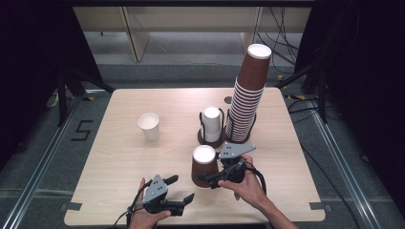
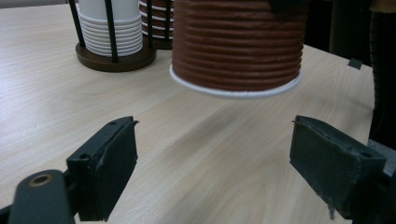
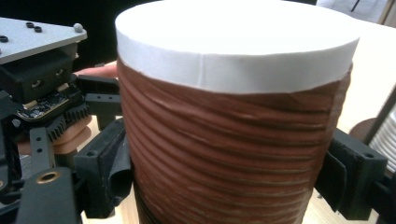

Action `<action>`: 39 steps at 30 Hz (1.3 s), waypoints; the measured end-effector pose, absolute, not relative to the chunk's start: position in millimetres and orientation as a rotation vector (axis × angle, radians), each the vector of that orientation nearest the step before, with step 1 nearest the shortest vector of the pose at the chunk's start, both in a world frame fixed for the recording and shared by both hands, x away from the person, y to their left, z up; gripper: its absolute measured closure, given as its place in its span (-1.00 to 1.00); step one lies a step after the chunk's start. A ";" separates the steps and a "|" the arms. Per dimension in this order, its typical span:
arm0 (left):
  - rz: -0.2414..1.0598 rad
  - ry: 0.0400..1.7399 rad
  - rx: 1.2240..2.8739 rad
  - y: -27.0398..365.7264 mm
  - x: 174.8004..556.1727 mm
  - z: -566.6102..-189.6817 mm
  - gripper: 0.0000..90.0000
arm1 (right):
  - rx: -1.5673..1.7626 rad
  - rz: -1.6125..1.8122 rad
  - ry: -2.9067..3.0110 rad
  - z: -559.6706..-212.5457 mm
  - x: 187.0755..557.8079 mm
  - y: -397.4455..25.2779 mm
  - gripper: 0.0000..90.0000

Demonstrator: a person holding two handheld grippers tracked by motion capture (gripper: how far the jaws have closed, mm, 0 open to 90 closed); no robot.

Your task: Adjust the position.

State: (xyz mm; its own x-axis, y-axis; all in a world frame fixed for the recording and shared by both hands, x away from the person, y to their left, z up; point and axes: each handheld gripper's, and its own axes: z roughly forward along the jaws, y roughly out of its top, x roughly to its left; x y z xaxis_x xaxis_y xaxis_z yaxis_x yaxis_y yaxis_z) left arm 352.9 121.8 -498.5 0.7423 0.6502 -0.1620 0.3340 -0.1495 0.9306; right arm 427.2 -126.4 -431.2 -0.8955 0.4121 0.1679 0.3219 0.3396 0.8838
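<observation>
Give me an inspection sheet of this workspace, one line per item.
Surface: light wooden table, tape at its near corners.
Job's things: inverted brown cup lifted off the table; tall brown cup stack; white cups in a holder.
Clutter: single upright white cup.
Grippers: right gripper shut on the brown cup; left gripper open, holding nothing.
Cables: one from each gripper; more on the floor beyond.
Surroundings: grey floor, dark curtains, tripod legs.
</observation>
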 end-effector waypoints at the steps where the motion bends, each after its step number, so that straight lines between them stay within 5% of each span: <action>1: 0.330 0.778 1.752 121.4 353.0 -498.4 -0.68 | 0.707 1.602 2.499 -431.1 425.6 -125.3 -0.62; 17: 0.314 0.751 1.735 116.6 352.8 -499.4 -0.68 | 0.624 1.636 2.538 -439.6 420.1 -100.4 -0.61; 29: 0.329 0.770 1.736 115.6 354.1 -500.6 -0.97 | 0.628 1.725 2.530 -441.2 411.9 -86.9 -0.61; 39: 0.357 0.738 1.733 114.4 353.0 -501.4 -0.92 | 0.620 1.767 2.537 -445.1 411.0 -82.3 -0.62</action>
